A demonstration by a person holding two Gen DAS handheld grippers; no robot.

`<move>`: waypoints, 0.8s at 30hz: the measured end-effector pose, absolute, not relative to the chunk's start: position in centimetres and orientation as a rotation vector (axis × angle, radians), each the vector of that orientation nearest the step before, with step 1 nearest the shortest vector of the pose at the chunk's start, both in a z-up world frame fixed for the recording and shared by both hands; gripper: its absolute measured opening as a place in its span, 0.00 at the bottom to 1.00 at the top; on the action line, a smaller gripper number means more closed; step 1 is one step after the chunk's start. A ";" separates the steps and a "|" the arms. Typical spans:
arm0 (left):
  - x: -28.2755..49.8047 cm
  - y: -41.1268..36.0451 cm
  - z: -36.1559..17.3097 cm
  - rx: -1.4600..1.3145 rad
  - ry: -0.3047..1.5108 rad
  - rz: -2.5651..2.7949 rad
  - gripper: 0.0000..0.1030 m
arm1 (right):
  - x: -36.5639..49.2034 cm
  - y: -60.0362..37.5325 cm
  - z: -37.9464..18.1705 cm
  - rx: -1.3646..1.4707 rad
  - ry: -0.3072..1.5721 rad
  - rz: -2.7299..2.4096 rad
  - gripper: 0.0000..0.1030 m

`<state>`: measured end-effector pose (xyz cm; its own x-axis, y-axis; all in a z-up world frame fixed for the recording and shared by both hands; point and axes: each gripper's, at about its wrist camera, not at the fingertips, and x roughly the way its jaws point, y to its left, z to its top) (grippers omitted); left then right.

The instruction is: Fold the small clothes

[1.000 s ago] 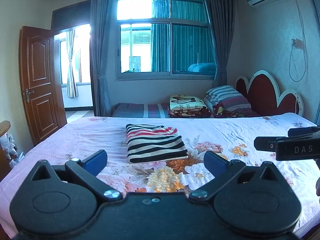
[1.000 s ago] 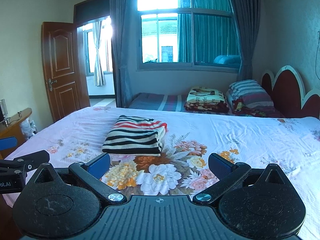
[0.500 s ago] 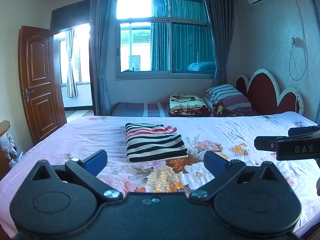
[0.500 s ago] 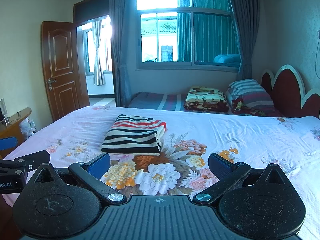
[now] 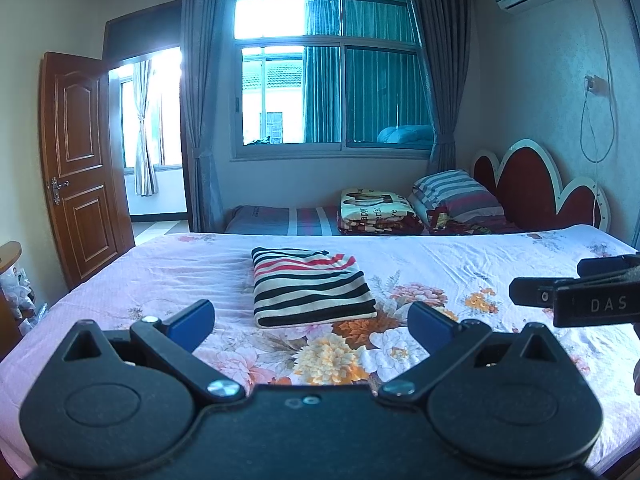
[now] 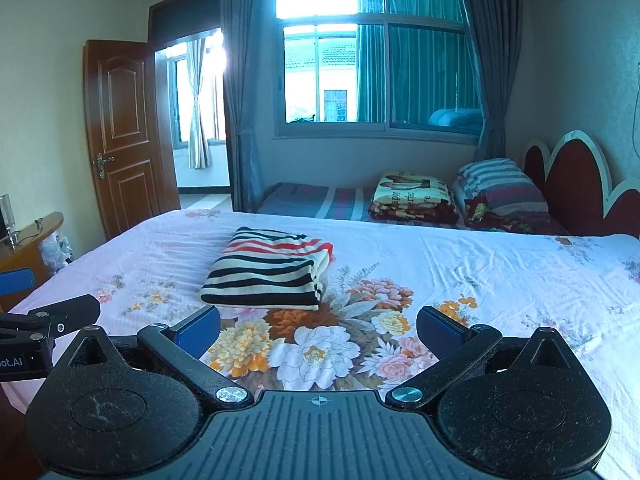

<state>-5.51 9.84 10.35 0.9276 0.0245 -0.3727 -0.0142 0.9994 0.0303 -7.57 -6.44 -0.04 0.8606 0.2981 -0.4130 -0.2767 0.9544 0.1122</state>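
The striped garment (image 5: 312, 286) lies folded into a compact rectangle on the floral bed sheet (image 5: 460, 264), ahead of both tools and apart from them. In the left wrist view it sits almost straight in front of the left gripper (image 5: 311, 320), just beyond the gap between the blue pads, with its long axis running away from the camera. In the right wrist view the same garment (image 6: 270, 274) lies ahead and to the left of the right gripper (image 6: 318, 330), so the left one looks the nearer and better lined up. Both sets of jaws stand wide apart and hold nothing. Judging by the neat rectangle, this piece looks already folded, and any further reach would go forward and slightly down. Readable writing: "DAS" on the right tool's body as seen from the left camera, and "ot.AI" on the left tool's body at the edge of the right view. A folded blanket (image 5: 376, 208) on the far bed shows letters that are too small to read with confidence.
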 end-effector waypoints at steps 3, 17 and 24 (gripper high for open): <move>-5.5 9.8 10.3 0.026 0.383 0.020 0.99 | -7.5 -6.6 0.0 0.054 0.440 0.303 1.00; -5.6 9.2 10.2 0.025 0.382 0.016 0.99 | -7.3 -6.9 -0.1 0.052 0.445 0.297 1.00; -5.6 9.4 10.3 0.016 0.369 0.006 0.98 | -7.2 -6.8 -0.1 0.048 0.442 0.300 1.00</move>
